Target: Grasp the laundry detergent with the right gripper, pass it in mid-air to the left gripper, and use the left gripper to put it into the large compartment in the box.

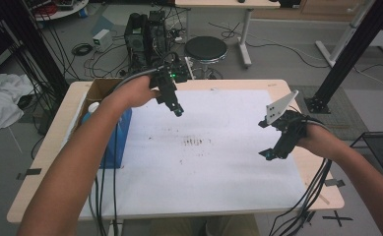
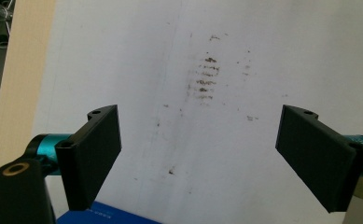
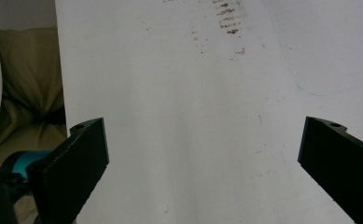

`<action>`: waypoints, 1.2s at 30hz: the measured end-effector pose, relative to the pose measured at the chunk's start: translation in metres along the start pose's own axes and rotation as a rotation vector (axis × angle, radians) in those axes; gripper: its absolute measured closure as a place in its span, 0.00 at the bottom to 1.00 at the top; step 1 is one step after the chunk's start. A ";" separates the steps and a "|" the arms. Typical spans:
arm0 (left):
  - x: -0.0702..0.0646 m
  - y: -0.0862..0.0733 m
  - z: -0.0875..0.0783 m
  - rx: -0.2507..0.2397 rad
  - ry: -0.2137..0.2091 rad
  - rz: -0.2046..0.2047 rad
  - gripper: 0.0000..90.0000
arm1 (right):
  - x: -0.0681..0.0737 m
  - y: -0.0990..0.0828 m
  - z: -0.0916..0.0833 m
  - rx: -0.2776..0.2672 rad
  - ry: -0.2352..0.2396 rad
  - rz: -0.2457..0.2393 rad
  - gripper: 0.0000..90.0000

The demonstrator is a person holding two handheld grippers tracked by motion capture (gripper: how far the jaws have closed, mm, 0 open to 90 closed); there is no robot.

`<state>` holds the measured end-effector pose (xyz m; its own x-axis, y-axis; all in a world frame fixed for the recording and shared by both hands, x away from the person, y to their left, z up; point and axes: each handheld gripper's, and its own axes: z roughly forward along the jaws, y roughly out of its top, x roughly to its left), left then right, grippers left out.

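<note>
Left gripper (image 1: 178, 111) hangs at 11 o'clock over the white sheet (image 1: 218, 162), jaws wide, empty. Right gripper (image 1: 267, 140) at 3 o'clock, also wide and empty. Nearest thing: blue box (image 1: 116, 147) at 9 o'clock, untouched; likely the left's target.

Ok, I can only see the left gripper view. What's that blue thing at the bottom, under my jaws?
Observer: A blue container, standing at the left edge of the white sheet.
Operator: Where's the other hand-held gripper?
Observer: The right hand-held gripper hovers over the sheet's right side, jaws open, nothing between them.
Operator: What's behind the table?
Observer: A round black stool on the floor.
</note>
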<state>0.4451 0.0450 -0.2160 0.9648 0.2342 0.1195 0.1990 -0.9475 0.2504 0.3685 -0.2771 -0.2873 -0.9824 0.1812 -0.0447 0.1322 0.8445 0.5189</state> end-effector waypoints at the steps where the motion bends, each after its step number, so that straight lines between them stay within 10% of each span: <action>1: -0.001 0.002 0.001 -0.003 -0.004 0.006 0.16 | -0.001 0.001 0.000 0.002 0.004 0.000 0.01; 36: -0.010 0.001 0.004 -0.028 -0.008 0.018 0.16 | 0.001 0.008 0.002 0.024 0.008 -0.001 0.01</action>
<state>0.4369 0.0405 -0.2210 0.9696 0.2149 0.1167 0.1764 -0.9451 0.2750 0.3690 -0.2688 -0.2848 -0.9836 0.1763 -0.0384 0.1340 0.8566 0.4983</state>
